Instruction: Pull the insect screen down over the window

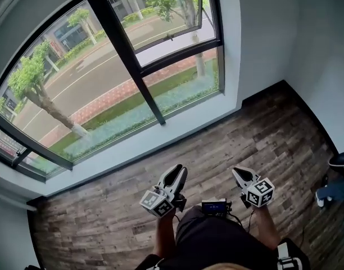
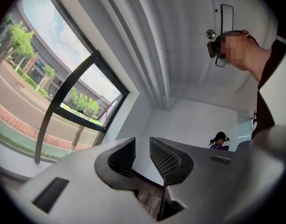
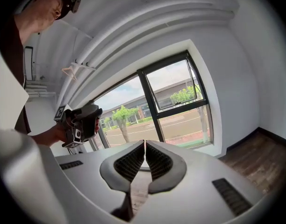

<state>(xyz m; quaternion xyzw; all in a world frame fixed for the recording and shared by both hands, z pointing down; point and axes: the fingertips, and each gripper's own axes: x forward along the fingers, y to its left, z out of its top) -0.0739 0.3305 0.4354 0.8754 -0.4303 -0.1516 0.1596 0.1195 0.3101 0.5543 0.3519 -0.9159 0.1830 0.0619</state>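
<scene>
both claws hang low in front of the person's waist, over the wooden floor (image 1: 245, 139), and neither touches anything. the left claw (image 2: 142, 146) stands partly open, its ribbed pads (image 2: 164, 158) apart with only the white wall and a strip of floor showing in the gap; nothing is held. the right claw (image 3: 145, 143) is closed, tips meeting, and it is empty too. the window (image 1: 104, 77) lies ahead of both claws and well apart from them, across a band of floor and the pale sill (image 1: 161, 136); from the right claw it sits straight ahead and a little above, from the left claw it is off to the left side. its glass is bare, with the street and trees plain through every pane, so the insect screen has not been drawn yet. the screen itself cannot be made out in any view; i judge it is rolled up along the top of the dark frame, high above both claws. the step in hand looks like the approach, before any contact. the next move calls for stepping closer, lifting a claw up to the head of the frame, finding the screen's pull bar, opening wide enough to take it, closing firmly, then drawing straight down toward the sill without letting it skew.
</scene>
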